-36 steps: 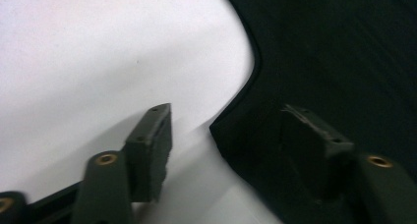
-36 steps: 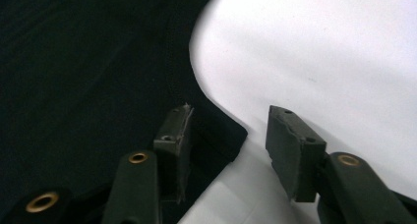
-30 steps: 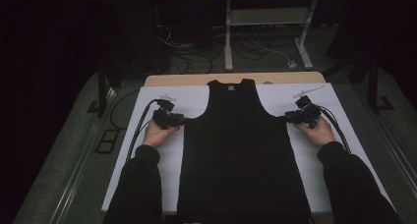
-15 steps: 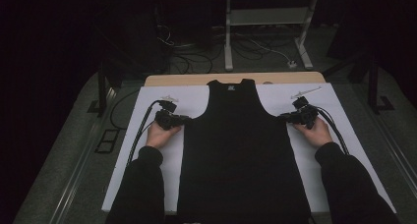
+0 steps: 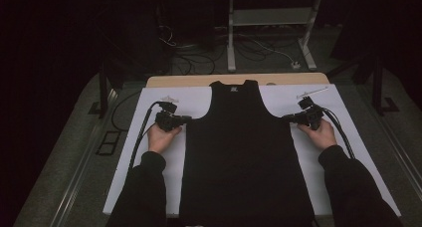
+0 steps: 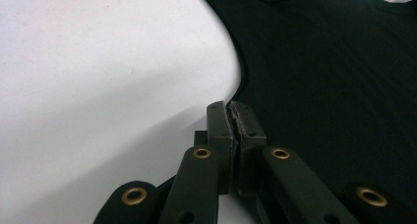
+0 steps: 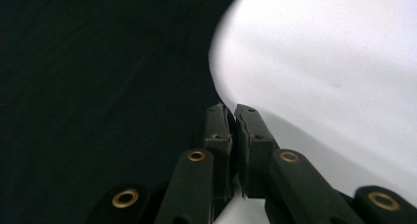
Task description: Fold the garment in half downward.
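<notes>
- a black sleeveless top (image 5: 244, 157) lies flat on the white sheet (image 5: 194, 100) that covers the table, its neck toward the far edge and its hem at the near edge, about midway between left and right.
- the left gripper (image 5: 185, 120) sits at the left side of the top, at the bottom of the left armhole, with the person's left hand (image 5: 161, 136) behind it on the white sheet.
- in the left gripper view the left gripper (image 6: 230, 108) has its jaws brought together with hardly a slit between them; they have just been closing, and the tips sit right at the curved edge of the black fabric (image 6: 334, 86). a thin bit of that edge seems pinched between the pads.
- the right gripper (image 5: 288, 118) sits at the matching spot on the right side of the top, at the bottom of the right armhole, held by the right hand (image 5: 321, 133).
- in the right gripper view the right gripper (image 7: 232, 111) also has its jaws nearly meeting, after just closing; the tips lie on the armhole edge where black cloth (image 7: 98, 86) meets the white sheet (image 7: 334, 62), with the hem apparently nipped between them.
- a cable (image 5: 142, 137) trails from the left gripper toward the near left, and another (image 5: 343, 137) runs from the right gripper along the right forearm.
- beyond the far end of the white sheet a strip of bare wooden tabletop (image 5: 239, 79) shows.
</notes>
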Tool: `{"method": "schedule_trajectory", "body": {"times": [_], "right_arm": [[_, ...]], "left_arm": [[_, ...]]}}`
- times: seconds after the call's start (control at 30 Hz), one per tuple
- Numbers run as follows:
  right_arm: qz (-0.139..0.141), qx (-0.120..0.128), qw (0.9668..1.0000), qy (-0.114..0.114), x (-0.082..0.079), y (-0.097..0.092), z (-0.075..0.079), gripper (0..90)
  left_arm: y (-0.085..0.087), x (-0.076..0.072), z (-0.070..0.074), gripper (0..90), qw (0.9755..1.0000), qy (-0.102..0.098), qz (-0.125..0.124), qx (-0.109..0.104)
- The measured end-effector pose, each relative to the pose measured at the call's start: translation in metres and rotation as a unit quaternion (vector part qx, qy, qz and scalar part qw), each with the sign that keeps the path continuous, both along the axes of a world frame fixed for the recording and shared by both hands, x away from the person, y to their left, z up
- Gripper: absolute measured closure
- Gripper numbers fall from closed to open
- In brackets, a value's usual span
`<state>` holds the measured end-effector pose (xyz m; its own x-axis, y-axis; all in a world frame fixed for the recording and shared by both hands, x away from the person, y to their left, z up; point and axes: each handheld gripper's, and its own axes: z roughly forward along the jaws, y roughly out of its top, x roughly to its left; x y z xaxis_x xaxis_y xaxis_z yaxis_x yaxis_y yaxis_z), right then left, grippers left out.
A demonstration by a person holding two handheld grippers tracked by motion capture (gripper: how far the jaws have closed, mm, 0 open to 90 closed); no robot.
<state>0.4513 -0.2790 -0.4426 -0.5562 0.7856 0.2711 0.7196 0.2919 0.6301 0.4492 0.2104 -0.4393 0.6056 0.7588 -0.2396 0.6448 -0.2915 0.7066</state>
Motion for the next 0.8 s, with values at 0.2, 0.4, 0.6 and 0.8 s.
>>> {"method": "schedule_trajectory", "body": {"times": [0.2,0.4,0.6,0.8], "right_arm": [[0.002,0.033,0.9995,0.005,-0.004,-0.005,0.008,83.4],[0.006,0.043,0.9991,-0.002,-0.01,-0.006,0.014,83.4],[-0.002,0.061,0.9981,-0.004,-0.018,-0.01,0.021,83.4],[-0.004,0.082,0.9966,-0.004,-0.025,-0.016,0.026,83.4]], "left_arm": [[0.003,-0.003,0.0,87.0,0.9999,0.007,0.0,-0.014],[0.007,-0.009,0.008,87.0,0.9996,-0.006,0.0,-0.028],[0.014,-0.017,0.021,86.9,0.9985,-0.014,-0.005,-0.052],[0.018,-0.024,0.024,86.9,0.9982,-0.01,-0.009,-0.059]]}}
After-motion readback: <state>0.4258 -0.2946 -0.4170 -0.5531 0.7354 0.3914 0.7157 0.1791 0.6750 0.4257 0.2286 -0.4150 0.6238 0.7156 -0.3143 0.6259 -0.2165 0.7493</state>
